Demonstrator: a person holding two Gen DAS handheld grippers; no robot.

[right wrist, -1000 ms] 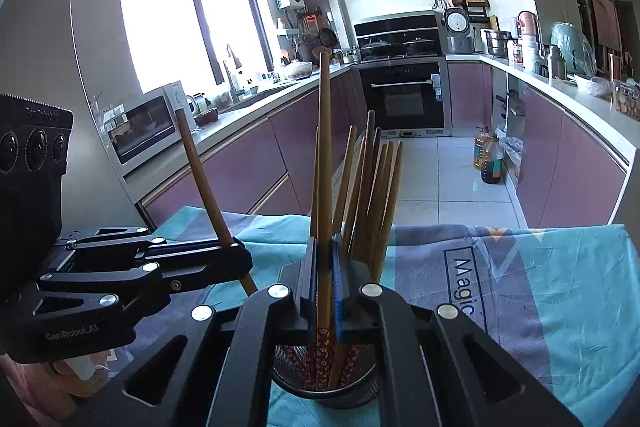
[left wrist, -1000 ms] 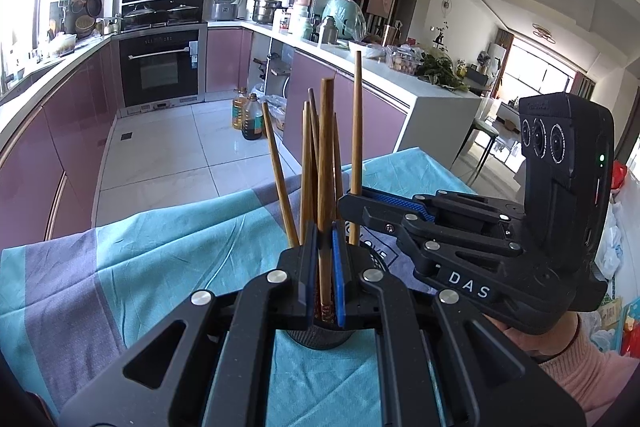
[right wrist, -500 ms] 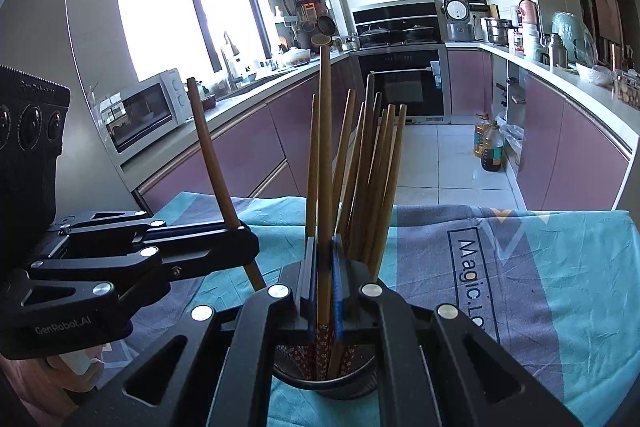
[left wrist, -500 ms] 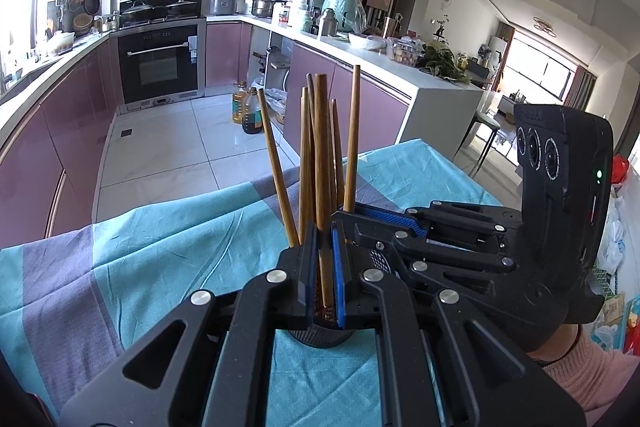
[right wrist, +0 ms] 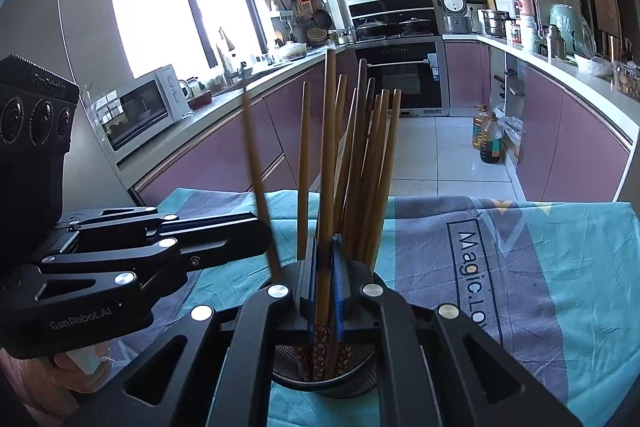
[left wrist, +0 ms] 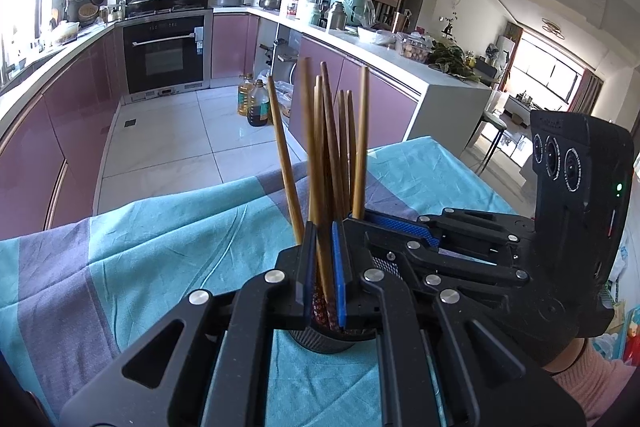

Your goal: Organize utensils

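Left wrist view: the left gripper (left wrist: pixel 321 267) sits low in the centre of the frame, its blue-padded fingers drawn close around one brown chopstick (left wrist: pixel 326 187) that stands nearly upright. Below it, the dark mesh holder (left wrist: pixel 320 341) rests on a teal and grey tablecloth (left wrist: pixel 160 247), mostly hidden behind the gripper's black linkage. More wooden chopsticks (left wrist: pixel 362 143) fan up out of the holder through the middle of the frame. The right gripper (left wrist: pixel 362 223) reaches in from the right, crossing just behind the left one and covering the holder's far rim.

Right wrist view: the right gripper's fingers are likewise nearly closed on a tall chopstick (right wrist: pixel 328 167), whose patterned lower end goes down into the holder (right wrist: pixel 324 383). The left gripper comes in from the left edge with a blurred, leaning chopstick (right wrist: pixel 256 171) at its tip. Oil bottles (right wrist: pixel 489 141) stand on the tiled floor at right; a microwave (right wrist: pixel 140 111) sits on the counter at left.
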